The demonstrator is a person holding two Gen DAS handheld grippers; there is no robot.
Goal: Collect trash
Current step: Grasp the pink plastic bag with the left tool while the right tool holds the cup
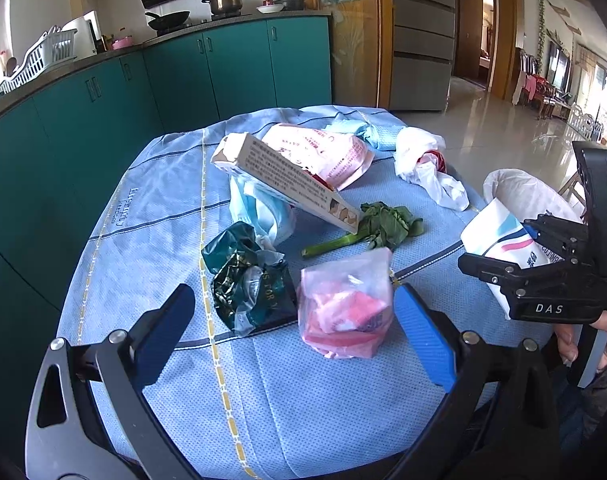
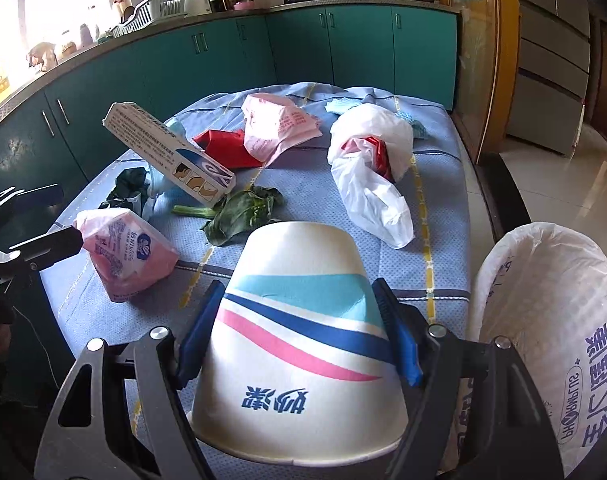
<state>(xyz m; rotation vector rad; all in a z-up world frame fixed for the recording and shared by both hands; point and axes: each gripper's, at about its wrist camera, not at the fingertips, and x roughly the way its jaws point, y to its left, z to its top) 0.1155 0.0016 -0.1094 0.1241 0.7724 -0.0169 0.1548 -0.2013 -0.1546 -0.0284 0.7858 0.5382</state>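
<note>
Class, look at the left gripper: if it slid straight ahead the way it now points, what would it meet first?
Probably the pink packet. It lies on the blue cloth between the open fingers of the left gripper, nearest to them. The dark green wrapper sits just beside it; depth is hard to judge.

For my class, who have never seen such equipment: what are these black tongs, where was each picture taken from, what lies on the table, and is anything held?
No robot here: a person holds hand-operated tongs in each hand, each with a camera looking along its fingers. The left view shows the left tongs open, astride a pink packet. The right view shows the right tongs closed on a paper cup, beside a lined bin. On the blue cloth lie a long box, a green leaf, a white bag and other wrappers.
</note>
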